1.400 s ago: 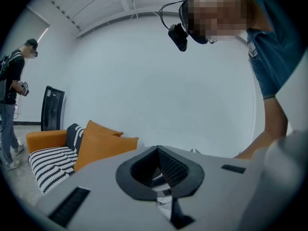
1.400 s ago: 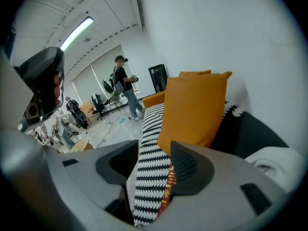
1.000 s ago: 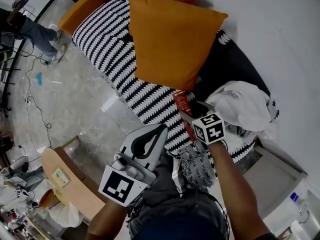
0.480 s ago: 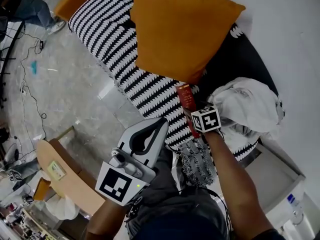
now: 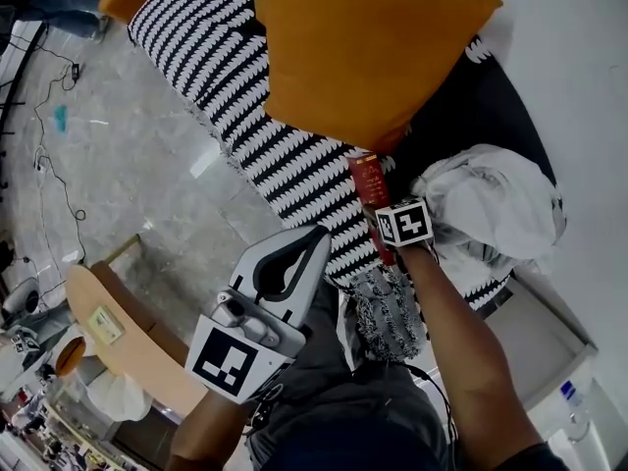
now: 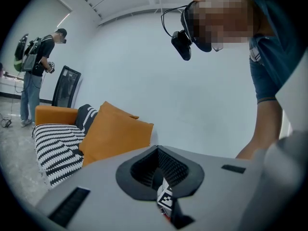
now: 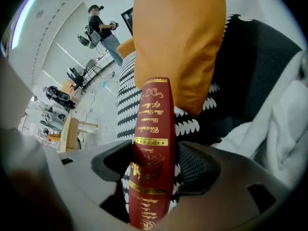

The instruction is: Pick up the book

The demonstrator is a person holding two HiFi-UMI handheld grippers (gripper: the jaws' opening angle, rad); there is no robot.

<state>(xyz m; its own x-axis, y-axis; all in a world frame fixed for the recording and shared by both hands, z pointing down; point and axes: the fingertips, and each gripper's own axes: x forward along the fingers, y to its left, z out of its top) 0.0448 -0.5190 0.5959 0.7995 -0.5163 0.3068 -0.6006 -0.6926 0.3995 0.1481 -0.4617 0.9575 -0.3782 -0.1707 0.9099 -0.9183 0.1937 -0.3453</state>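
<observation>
A dark red book (image 5: pixel 367 180) with gold lettering stands on edge on the striped sofa seat (image 5: pixel 285 165), just below the orange cushion (image 5: pixel 363 57). My right gripper (image 5: pixel 381 214) comes down over it from above. In the right gripper view the book's spine (image 7: pixel 151 143) runs up between the two jaws of the right gripper (image 7: pixel 155 165). The jaws have just been opening; they stand wide on either side of the spine, and I see no firm squeeze. My left gripper (image 5: pixel 312 243) hangs lower, off the sofa's front edge, with its jaws together and nothing in them (image 6: pixel 156 150).
A crumpled white cloth (image 5: pixel 491 204) lies on the dark end of the sofa, right of the book. A patterned grey cloth (image 5: pixel 388 312) hangs below my right wrist. A wooden side table (image 5: pixel 128 341) stands on the grey floor at lower left. Another person (image 6: pixel 36 76) stands far off.
My right gripper has sunk lower over the book, which has kept its place under the cushion's corner. The left gripper has dropped slightly. The view has shifted toward the sofa.
</observation>
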